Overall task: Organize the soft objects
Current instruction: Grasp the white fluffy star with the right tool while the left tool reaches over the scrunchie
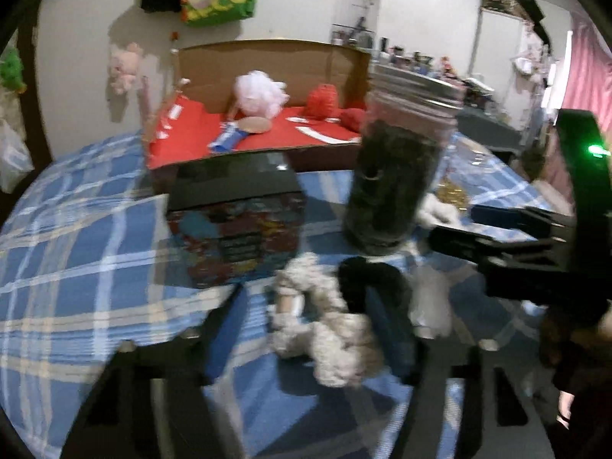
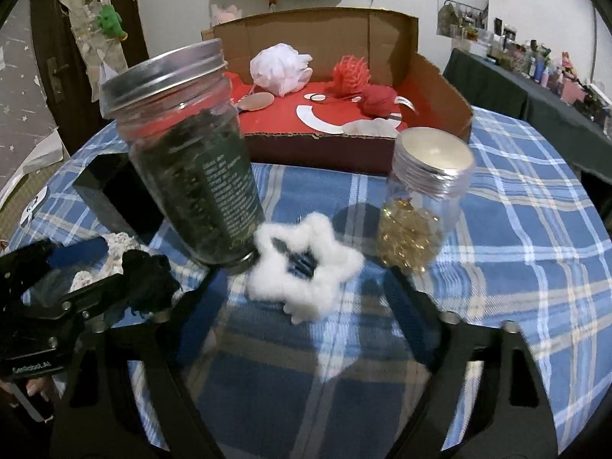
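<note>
**Soft items on plaid cloth**

White fluffy star scrunchie (image 2: 306,264), dark clip at centre, is laid just beside the dark-filled jar (image 2: 191,160), between the right gripper's (image 2: 302,306) parted jaws, untouched. Grey-white scrunchie (image 1: 325,329) is flanked by the left gripper's (image 1: 306,329) narrowed jaws; contact cannot be told. Gold-filled jar (image 2: 420,206) and cardboard box (image 2: 344,76) are noted behind.

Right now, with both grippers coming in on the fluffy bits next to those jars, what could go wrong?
1. The tall jar of dark leaves stands right beside the white star-shaped fluffy piece; the right gripper closing there could knock it over.
2. The left gripper straddles both a beige fluffy piece and a black fluffy piece, so it may grab both.
3. The two grippers sit close together and could collide.
</note>
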A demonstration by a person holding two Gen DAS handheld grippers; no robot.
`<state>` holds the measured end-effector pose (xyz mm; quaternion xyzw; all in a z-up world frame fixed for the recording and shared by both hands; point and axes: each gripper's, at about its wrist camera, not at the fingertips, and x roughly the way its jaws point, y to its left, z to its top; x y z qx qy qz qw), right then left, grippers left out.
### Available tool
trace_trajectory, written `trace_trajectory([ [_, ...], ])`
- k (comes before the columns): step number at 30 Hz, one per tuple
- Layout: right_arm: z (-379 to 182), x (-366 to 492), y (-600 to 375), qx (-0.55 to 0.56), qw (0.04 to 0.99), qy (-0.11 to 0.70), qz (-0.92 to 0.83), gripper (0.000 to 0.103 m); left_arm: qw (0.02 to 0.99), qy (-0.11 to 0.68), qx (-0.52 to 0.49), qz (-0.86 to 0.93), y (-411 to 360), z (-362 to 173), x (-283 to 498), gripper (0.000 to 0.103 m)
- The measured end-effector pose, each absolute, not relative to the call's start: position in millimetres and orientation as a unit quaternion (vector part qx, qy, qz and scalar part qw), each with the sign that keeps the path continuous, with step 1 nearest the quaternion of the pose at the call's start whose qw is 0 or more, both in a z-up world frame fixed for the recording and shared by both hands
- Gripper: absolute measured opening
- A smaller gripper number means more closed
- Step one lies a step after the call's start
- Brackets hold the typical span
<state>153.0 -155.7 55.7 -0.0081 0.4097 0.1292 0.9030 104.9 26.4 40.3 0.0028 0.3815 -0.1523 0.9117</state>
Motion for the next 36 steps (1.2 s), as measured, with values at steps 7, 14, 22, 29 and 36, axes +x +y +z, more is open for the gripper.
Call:
trace_trajectory([
  [7,51.1,161.0,-156.1,0.002,0.897,0.417,0.15,0.028,0.911,0.376,0.004,-0.167,24.2,49.7,102.0,0.017],
  [14,61.8,143.4,-160.5,-0.007,0.902,0.396,0.169,0.012,0.912,0.367,0.012,-0.181,21.3,61.3,97.4,0.007],
  [22,75.0,115.4,-161.3,-0.056,0.907,0.376,0.183,0.012,0.912,0.373,0.009,-0.172,27.7,50.7,94.8,0.046],
  [29,57.5,89.4,-142.7,-0.139,0.895,0.378,0.191,0.015,0.912,0.377,0.016,-0.16,29.1,42.0,97.5,0.061],
  [36,56.9,92.4,-154.8,-0.079,0.898,0.38,0.205,0.024,0.912,0.381,0.025,-0.152,35.6,36.1,97.5,0.071],
])
